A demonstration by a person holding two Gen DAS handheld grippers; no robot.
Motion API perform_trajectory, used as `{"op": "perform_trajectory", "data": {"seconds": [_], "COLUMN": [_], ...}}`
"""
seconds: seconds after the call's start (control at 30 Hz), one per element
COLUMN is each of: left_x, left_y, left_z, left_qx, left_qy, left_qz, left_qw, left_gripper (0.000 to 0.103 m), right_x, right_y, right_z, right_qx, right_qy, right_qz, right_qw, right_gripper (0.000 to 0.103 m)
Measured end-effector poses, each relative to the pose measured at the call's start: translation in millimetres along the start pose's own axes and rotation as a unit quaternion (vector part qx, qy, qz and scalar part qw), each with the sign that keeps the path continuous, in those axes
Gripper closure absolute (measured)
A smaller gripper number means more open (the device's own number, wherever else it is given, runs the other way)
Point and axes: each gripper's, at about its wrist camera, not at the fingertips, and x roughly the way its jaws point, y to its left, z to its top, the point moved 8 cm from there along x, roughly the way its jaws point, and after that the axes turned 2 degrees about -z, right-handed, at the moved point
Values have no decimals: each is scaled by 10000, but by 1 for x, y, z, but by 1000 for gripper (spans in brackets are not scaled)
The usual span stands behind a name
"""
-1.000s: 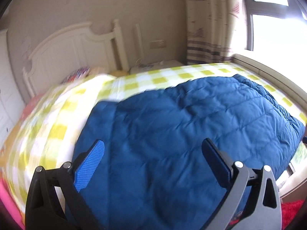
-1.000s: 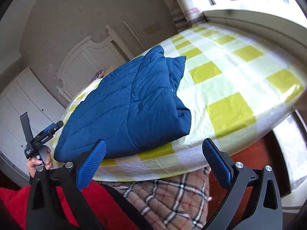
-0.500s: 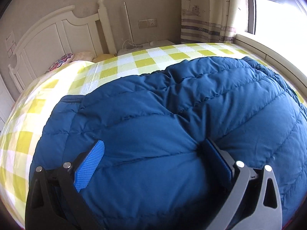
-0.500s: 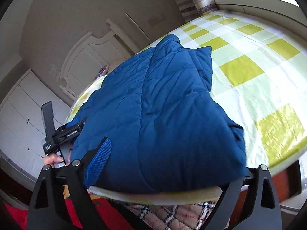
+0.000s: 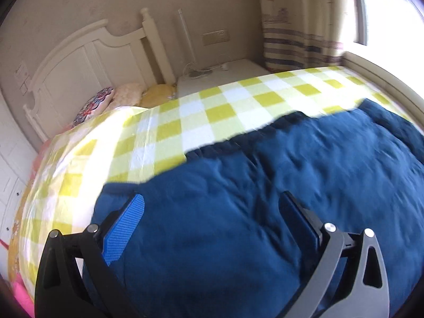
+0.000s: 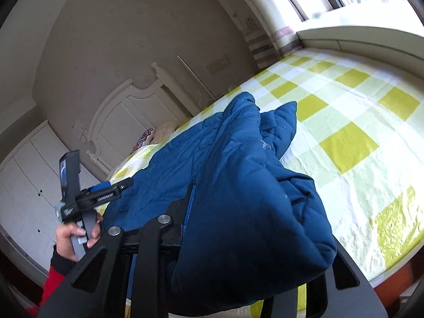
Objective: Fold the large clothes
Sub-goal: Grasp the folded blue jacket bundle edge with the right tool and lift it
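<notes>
A big blue quilted coat (image 5: 291,172) lies on a bed with a yellow-checked sheet (image 5: 198,116). My left gripper (image 5: 212,198) hovers open just over the coat's near left part, with fabric under its spread fingers. In the right wrist view the coat (image 6: 185,153) stretches away towards the headboard. Its near end is bunched up and raised off the sheet (image 6: 344,145). My right gripper (image 6: 249,198) is closing, and the coat's bunched corner fills its jaws. The left pad presses the fabric; the right finger is hidden behind it. The left gripper (image 6: 116,185) shows at the coat's far side, in a person's hand (image 6: 71,235).
A white headboard (image 5: 87,63) and pillows (image 5: 127,95) stand at the bed's head, with a white nightstand (image 5: 225,71) and a striped curtain (image 5: 299,26) beside them. A window ledge (image 6: 357,34) runs along the bed's far side. White cupboards (image 6: 23,185) line the left wall.
My right gripper has closed from wide open onto the coat's near corner and lifted it. The left gripper has slid sideways over the coat, still open, so more checked sheet shows.
</notes>
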Motion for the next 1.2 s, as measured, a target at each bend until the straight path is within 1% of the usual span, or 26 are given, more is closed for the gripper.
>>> {"op": "perform_trajectory", "data": {"seconds": [0.03,0.13,0.2,0.27,0.37,0.4,0.43,0.53,0.57,0.6,0.63,0.67,0.7,0.73,0.8,0.83,0.87,0.9,0.97,1.0,1.03,1.07,1.1,1.13,1.17,1.2], "left_x": [18,67,65,45,-15,-40,-54,-75,-81,-92,-101,-113,-123,-138,-160,-175,-184,-197,-216,-220,-219,-217,-209,-203,-190,-180], "left_y": [3,-4,1,8,18,15,11,-24,-26,-22,-13,9,33,77,148,190,214,243,270,278,280,277,270,261,247,233], "left_z": [7,6,7,5,-18,-34,-50,-118,-131,-144,-151,-153,-151,-146,-141,-138,-138,-136,-131,-125,-120,-114,-106,-99,-88,-80], "left_qx": [-75,-30,-92,-209,-397,-295,-140,795,921,981,887,492,106,-518,-1278,-1667,-1874,-2095,-2216,-2187,-2113,-2011,-1837,-1709,-1472,-1236], "left_qy": [167,815,774,587,57,-151,-241,-128,-281,-420,-406,-441,-560,-831,-1249,-1489,-1594,-1727,-1942,-1969,-1929,-1872,-1758,-1662,-1503,-1381], "left_qz": [146,9,-62,-195,-573,-761,-797,-1004,-901,-945,-1151,-1460,-1509,-1359,-890,-579,-372,-109,47,73,73,48,-51,-145,-331,-527], "left_qw": [9997,9967,9969,9979,9976,9965,9964,9917,9913,9898,9886,9871,9869,9859,9799,9730,9685,9624,9556,9557,9582,9615,9671,9711,9771,9813], "left_gripper": [2,2,2,4,3,3,3,2,3,3,3,3,3,3,3,3,3,3,3,3,3,3,3,3,3,3], "right_x": [-3,-6,-9,-14,-13,-15,-16,-16,-14,-13,-11,-7,-4,0,17,28,40,53,82,101,123,135,141,140,142,143], "right_y": [5,23,33,43,65,71,78,112,126,142,159,184,205,226,280,308,332,355,387,396,395,392,392,391,391,391], "right_z": [2,9,14,17,25,26,28,35,39,41,41,40,37,32,8,-11,-32,-57,-117,-154,-195,-222,-243,-254,-258,-256], "right_qx": [-106,-357,-465,-618,-985,-1055,-1130,-1393,-1522,-1694,-1900,-2185,-2432,-2699,-3408,-3760,-4113,-4528,-5390,-5814,-6238,-6564,-6995,-7208,-7321,-7251], "right_qy": [-58,-145,-165,-205,-304,-335,-371,-491,-501,-510,-541,-581,-598,-602,-541,-447,-329,-198,181,565,999,1062,701,503,407,477], "right_qz": [-11,-45,-31,-30,-92,-79,-51,149,237,321,370,433,513,596,767,883,967,1008,1016,997,894,760,526,374,265,299], "right_qw": [9999,9992,9988,9979,9946,9938,9929,9889,9868,9837,9796,9731,9668,9592,9354,9213,9057,8857,8360,8055,7700,7431,7092,6904,6794,6864], "right_gripper": [63,63,64,64,64,64,63,63,63,63,63,64,63,63,63,63,63,63,63,63,63,60,59,59,57,55]}}
